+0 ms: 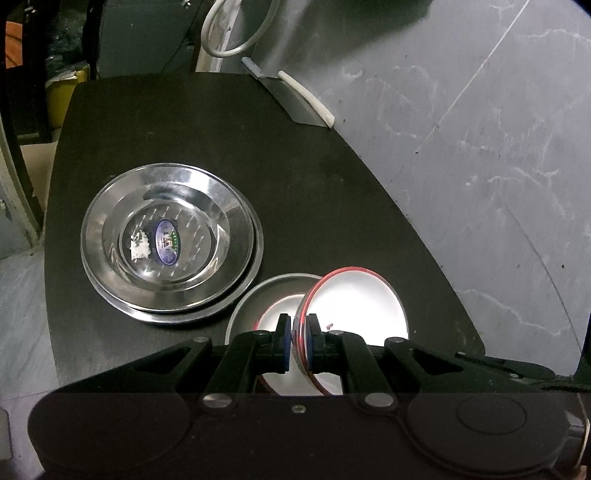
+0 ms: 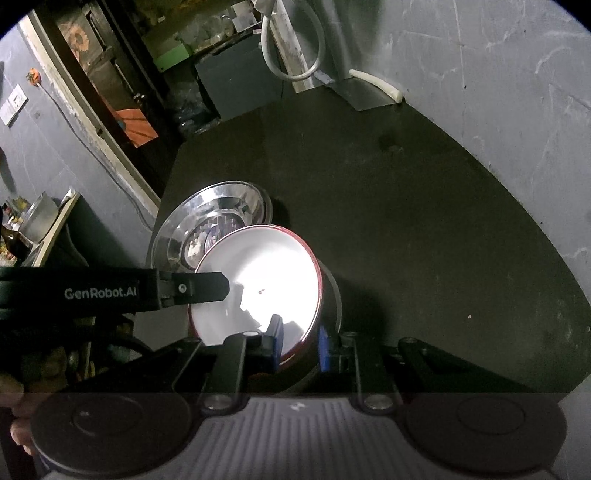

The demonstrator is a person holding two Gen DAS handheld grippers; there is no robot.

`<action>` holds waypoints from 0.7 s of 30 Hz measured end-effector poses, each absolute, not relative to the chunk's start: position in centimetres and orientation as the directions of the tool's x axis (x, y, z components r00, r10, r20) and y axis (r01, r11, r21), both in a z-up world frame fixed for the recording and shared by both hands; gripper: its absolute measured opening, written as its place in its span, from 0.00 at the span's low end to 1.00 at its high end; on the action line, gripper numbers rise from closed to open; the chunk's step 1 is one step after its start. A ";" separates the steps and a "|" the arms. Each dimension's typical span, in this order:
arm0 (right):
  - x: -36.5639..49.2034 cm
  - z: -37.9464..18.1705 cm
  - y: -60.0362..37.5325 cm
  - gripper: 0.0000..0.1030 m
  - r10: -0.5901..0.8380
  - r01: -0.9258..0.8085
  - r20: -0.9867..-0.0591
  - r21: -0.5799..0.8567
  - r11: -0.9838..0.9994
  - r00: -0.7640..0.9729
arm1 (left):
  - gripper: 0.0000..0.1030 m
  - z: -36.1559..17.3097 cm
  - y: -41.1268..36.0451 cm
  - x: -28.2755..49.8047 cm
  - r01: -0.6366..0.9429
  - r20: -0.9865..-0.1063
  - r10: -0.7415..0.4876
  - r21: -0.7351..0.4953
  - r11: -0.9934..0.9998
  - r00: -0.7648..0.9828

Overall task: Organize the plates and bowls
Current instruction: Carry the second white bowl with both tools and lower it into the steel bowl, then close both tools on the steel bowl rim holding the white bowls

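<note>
A red-rimmed bowl (image 1: 354, 306) with a bright white inside hangs tilted over a plain steel bowl (image 1: 258, 299) on the dark table (image 1: 295, 184). My left gripper (image 1: 298, 339) is shut on its rim, one blue pad on each side. In the right wrist view the same red-rimmed bowl (image 2: 258, 280) fills the middle. My right gripper (image 2: 301, 343) straddles its near wall, one pad inside and one outside, shut on it. The left gripper (image 2: 207, 286) reaches in from the left. A stack of steel plates (image 1: 170, 240) lies to the left, also visible as steel plates (image 2: 210, 218) behind the bowl.
A grey marble wall (image 1: 480, 147) borders the table on the right. A flat metal piece with a white handle (image 1: 306, 96) leans at the back corner, with a white hose (image 1: 236, 33) above it. A yellow bin (image 1: 62, 99) stands off the table's left. A hand (image 2: 14, 406) shows at lower left.
</note>
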State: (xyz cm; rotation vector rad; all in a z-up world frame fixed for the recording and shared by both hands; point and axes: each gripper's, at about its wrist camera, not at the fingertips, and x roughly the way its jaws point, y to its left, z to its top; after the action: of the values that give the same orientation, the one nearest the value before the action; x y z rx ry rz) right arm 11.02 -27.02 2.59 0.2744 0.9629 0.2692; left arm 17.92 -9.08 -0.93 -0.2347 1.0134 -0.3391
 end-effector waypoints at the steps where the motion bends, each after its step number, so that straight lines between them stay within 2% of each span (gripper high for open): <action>1: 11.1 2.6 -27.0 0.21 0.344 -0.103 -0.767 0.346 0.933 0.542 | 0.07 -1.0 -9.1 17.9 0.167 -0.788 -0.382 -0.345 0.924 0.482; 21: 12.1 2.3 -25.6 0.21 0.314 -0.138 -0.815 0.283 0.949 0.486 | 0.07 -2.5 -8.5 17.8 0.121 -0.820 -0.366 -0.349 0.929 0.441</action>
State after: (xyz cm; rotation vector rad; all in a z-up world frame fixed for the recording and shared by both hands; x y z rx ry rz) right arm 12.06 -25.63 2.29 0.1888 1.0283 0.2773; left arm 17.84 -8.50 -2.51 -0.2537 1.0750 -0.3063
